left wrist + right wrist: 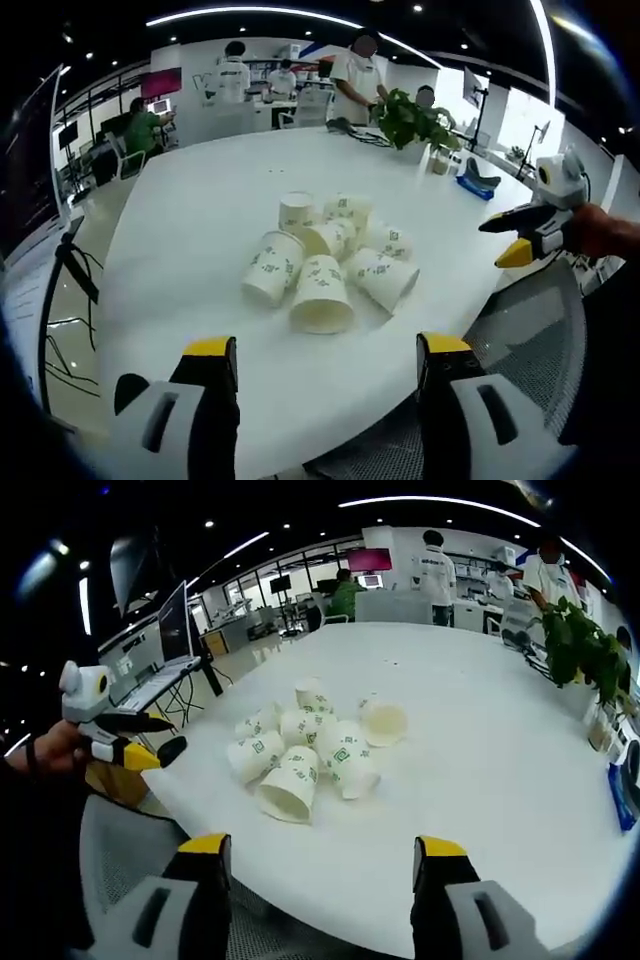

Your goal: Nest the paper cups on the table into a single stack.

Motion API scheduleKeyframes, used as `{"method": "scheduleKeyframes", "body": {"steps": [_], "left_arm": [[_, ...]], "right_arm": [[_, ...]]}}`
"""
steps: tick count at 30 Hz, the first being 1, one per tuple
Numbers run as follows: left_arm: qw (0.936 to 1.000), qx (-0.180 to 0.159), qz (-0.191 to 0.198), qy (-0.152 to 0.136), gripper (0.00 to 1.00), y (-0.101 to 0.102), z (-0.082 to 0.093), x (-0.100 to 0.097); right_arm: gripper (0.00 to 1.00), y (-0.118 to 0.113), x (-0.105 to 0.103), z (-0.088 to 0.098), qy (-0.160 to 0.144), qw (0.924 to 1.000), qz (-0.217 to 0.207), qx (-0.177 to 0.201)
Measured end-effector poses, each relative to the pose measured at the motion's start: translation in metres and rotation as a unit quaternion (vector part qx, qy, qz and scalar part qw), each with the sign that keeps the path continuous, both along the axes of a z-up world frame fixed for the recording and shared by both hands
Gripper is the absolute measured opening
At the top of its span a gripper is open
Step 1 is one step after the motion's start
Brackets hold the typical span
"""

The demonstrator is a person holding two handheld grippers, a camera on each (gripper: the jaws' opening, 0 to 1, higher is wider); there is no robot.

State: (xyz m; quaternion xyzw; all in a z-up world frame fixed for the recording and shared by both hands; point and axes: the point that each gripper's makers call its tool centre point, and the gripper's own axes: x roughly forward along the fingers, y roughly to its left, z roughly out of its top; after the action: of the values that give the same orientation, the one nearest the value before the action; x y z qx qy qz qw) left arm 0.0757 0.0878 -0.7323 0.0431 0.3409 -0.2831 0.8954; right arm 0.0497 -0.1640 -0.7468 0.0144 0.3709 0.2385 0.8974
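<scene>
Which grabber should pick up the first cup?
Probably the left gripper. Its open jaws point at the cups, and the nearest one lies with its mouth toward it. The right gripper is open too, but the pile sits off to its left.

Potted plant [412, 120], laptop [172, 630], mesh chair [530, 330].

big white round table [190, 230], pile of paper cups [325, 262] mostly tipped over mid-table, potted plant [412, 122] plus blue thing [474, 183] at far edge

White paper cups [325, 265] with green print, perhaps a logo, lie ahead of yellow-tipped jaws on a white table [200, 210].
</scene>
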Motion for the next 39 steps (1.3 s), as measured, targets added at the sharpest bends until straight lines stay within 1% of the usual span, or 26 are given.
{"method": "scheduleKeyframes", "body": {"steps": [8, 14, 25, 28, 29, 33, 39], "left_arm": [[1.0, -0.002, 0.003, -0.001, 0.72, 0.002, 0.0, 0.0], [1.0, -0.003, 0.006, 0.0, 0.71, 0.004, 0.0, -0.002], [0.9999, -0.001, 0.014, -0.001, 0.72, 0.014, 0.0, -0.004], [0.9999, -0.004, 0.013, -0.002, 0.72, 0.013, 0.002, -0.005], [0.9999, -0.004, 0.013, -0.002, 0.72, 0.014, 0.002, -0.006], [0.9999, -0.004, 0.011, 0.0, 0.72, 0.014, 0.001, -0.009], [0.9999, -0.002, 0.016, 0.0, 0.72, 0.022, 0.001, -0.009]], "right_arm": [[0.69, 0.008, 0.006, -0.004, -0.001, 1.0, 0.004, 0.0], [0.66, 0.023, 0.013, -0.007, -0.002, 0.9999, 0.013, 0.004], [0.61, 0.043, 0.019, -0.017, 0.004, 0.9994, 0.032, 0.011], [0.6, 0.047, 0.021, -0.02, 0.004, 0.9992, 0.038, 0.012], [0.59, 0.049, 0.023, -0.021, 0.004, 0.9991, 0.04, 0.012], [0.5, 0.055, 0.032, -0.026, -0.005, 0.9992, 0.037, 0.015], [0.45, 0.063, 0.041, -0.04, 0.0, 0.999, 0.043, 0.011]]}}
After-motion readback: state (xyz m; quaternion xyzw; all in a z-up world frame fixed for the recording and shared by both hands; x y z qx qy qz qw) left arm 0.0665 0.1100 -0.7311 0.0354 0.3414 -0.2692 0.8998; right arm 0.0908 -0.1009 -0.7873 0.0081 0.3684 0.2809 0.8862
